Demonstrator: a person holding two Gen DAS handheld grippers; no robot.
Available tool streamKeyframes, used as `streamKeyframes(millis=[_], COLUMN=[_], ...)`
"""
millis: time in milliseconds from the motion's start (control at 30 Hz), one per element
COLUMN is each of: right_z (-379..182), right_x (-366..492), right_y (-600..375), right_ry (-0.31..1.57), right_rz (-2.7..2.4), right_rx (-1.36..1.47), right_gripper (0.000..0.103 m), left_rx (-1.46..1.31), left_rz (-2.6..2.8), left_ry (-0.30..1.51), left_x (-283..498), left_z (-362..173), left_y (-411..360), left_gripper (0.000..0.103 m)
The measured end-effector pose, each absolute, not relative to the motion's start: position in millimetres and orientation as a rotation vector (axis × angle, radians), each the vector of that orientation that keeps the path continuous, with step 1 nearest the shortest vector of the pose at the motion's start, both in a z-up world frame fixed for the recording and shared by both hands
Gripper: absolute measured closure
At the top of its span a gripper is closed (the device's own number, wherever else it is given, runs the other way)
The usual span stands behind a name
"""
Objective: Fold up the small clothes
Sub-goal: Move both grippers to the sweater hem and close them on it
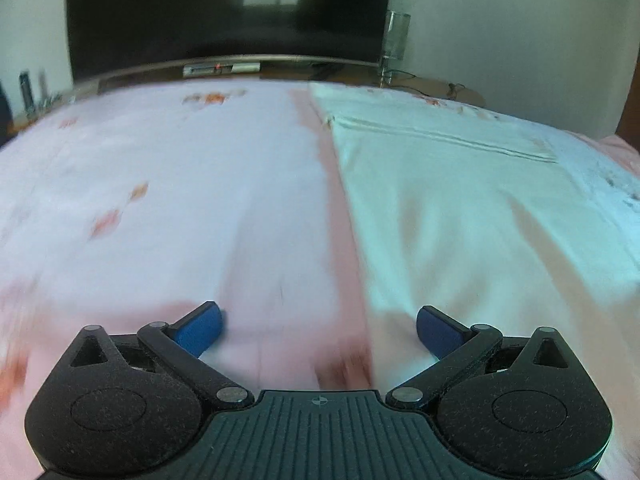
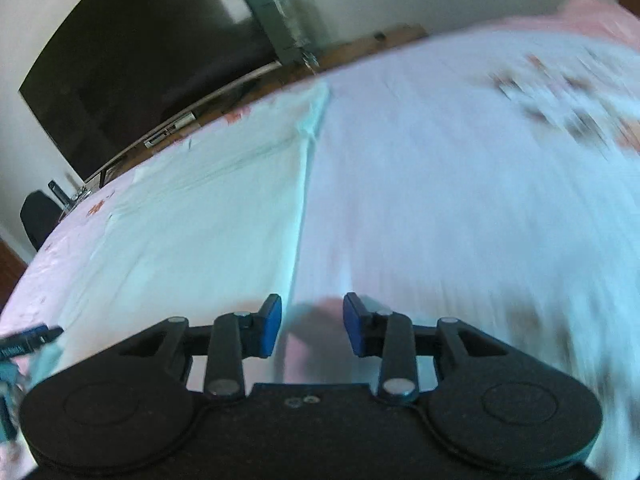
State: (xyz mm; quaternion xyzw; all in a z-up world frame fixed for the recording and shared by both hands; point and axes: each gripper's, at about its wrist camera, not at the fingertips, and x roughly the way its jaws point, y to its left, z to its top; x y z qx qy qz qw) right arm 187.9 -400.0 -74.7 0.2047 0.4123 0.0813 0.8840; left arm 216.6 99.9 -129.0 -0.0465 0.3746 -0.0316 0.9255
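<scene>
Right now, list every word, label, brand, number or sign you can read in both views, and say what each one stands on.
None can be read.
Television: dark screen; the small plate with a red light under its lower edge is too blurred to read.
Sheet on the bed: dark and orange print at its far right, smeared by motion, unreadable.
Pale green garment: no print seen.
Left tool and right tool: no lettering.

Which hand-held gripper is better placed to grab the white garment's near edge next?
Right hand-held gripper, probably: its open jaws straddle the white garment edge. Left hand-held gripper sits mostly over pink bedsheet.
</scene>
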Motion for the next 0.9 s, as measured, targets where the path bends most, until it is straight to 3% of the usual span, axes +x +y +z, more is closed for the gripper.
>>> streamKeyframes(millis=[200,367,633,900], right_z=[-72,-80,-91,-112], right_x=[116,84,71,82], right_y=[-386,-386,-375,-384], right_ry=[0.911,0.934,0.905,0.883], right_rz=[0.168,0.170,0.180,0.185], right_rx=[0.585,0.744,0.869,1.037], right_gripper=[0.068,0.070,0.070,0.081], left_rx=[-0.233,-0.364,-0.823,-0.907], left_rz=[-0.197,-0.242,-0.265,-0.288], left_ry=[0.815,0.831,0.844,0.829], left_x=[167,148,127,136], left_z=[-125,-129,-158,-172], left_y=[95,99,127,127], left_gripper=[0.002,0.021,0.050,0.051])
